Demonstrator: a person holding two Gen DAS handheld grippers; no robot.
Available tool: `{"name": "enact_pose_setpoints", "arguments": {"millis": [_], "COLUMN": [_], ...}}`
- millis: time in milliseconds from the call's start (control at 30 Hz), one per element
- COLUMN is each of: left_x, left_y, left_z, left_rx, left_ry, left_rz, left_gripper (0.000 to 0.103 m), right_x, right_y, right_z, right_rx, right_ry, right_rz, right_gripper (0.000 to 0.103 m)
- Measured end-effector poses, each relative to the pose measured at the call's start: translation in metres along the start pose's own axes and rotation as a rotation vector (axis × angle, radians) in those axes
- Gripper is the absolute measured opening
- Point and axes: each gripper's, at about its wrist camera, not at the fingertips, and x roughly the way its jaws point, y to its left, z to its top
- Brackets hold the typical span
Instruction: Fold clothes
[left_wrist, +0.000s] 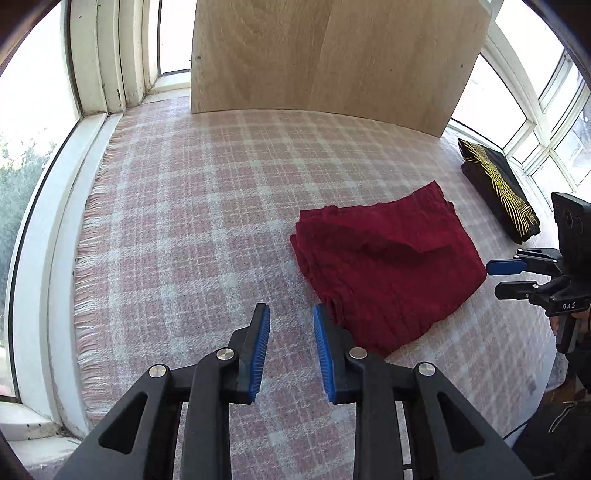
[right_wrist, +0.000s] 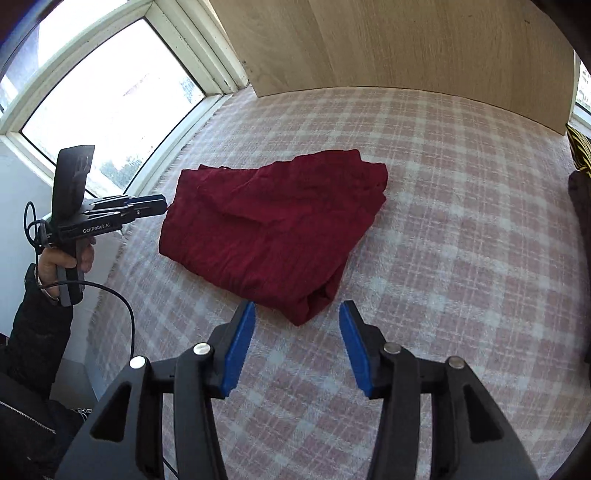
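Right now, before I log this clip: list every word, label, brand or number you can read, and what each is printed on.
"DAS": white letters on the black body of the right gripper, seen from the left wrist view.
"GenRobot.AI": white letters on the side of the left gripper, seen from the right wrist view.
The yellow pattern on the folded black garment is line artwork, not text.
The red garment and the checked blanket carry no text.
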Motion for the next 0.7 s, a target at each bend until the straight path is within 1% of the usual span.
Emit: {"name": "enact_pose_setpoints", "arguments": {"millis": [67, 133, 167, 233, 300, 333, 400, 467, 500, 633, 700], "left_x": [0.002, 0.01, 0.016, 0.017, 0.018, 0.017, 0.01, 0.0, -0.004, 0.001, 0.015], "left_y": [-0.008, -0.017, -0.021, -0.029, -0.033, -0.035, -0.036, -0.035, -0.035, -0.043, -0.044], "left_z": [-0.013, -0.025, -0.028, -0.027, -0.023, -0.022, -0.025, -0.027, -0.028, -0.022, -0.017], "left_rx": [0.017, 0.066, 0.087, 0.111, 0.106, 0.109, 0.12, 0.122, 0.119, 0.188, 0.191], "left_ry": [0.023, 0.063, 0.083, 0.06, 0.049, 0.045, 0.034, 0.017, 0.008, 0.007, 0.042], "left_rz": [-0.061, -0.042, -0.045, -0.056, -0.081, -0.077, -0.09, -0.108, -0.117, -0.096, -0.089], "left_gripper": [0.024, 0.024, 0.024, 0.024, 0.026, 0.026, 0.026, 0.031, 0.034, 0.035, 0.035], "right_x": [0.012, 0.021, 0.025, 0.031, 0.037, 0.038, 0.036, 0.034, 0.033, 0.035, 0.038], "right_y": [0.009, 0.014, 0.016, 0.018, 0.019, 0.02, 0.021, 0.018, 0.016, 0.012, 0.014], "right_z": [-0.002, -0.001, 0.0, 0.002, 0.003, 0.003, 0.003, 0.003, 0.003, 0.003, 0.004], "right_rx": [-0.064, -0.121, -0.135, -0.16, -0.187, -0.199, -0.217, -0.215, -0.21, -0.195, -0.198], "right_ry": [0.013, 0.015, 0.013, 0.016, 0.033, 0.042, 0.049, 0.064, 0.064, 0.071, 0.077], "right_rz": [-0.033, -0.062, -0.069, -0.087, -0.116, -0.121, -0.122, -0.118, -0.114, -0.099, -0.093], "right_gripper": [0.047, 0.047, 0.047, 0.047, 0.047, 0.046, 0.039, 0.03, 0.029, 0.028, 0.028]}}
